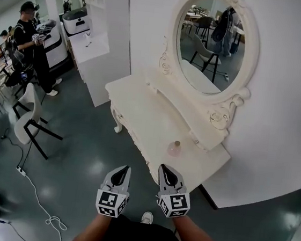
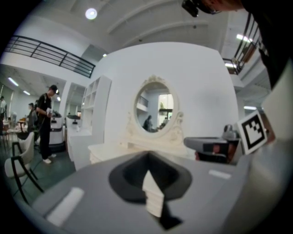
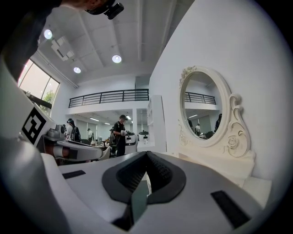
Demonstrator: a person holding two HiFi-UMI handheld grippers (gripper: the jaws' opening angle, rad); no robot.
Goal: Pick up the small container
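The small container (image 1: 175, 147) is a pale pink jar with a lid. It stands near the front right of the white dressing table (image 1: 141, 108). My left gripper (image 1: 126, 169) hangs over the floor just short of the table's front edge, jaws shut and empty. My right gripper (image 1: 164, 169) is beside it, tip at the table edge a little short of the container, also shut and empty. In the left gripper view the left gripper (image 2: 148, 157) points at the oval mirror (image 2: 154, 106). The right gripper (image 3: 145, 156) faces along the wall. Neither gripper view shows the container.
An ornate oval mirror (image 1: 213, 46) rises on a raised shelf at the table's back against a white wall. A white chair (image 1: 28, 117) and a cable (image 1: 38, 196) are on the dark floor to the left. A person (image 1: 28, 36) stands by a white counter (image 1: 89, 45) far left.
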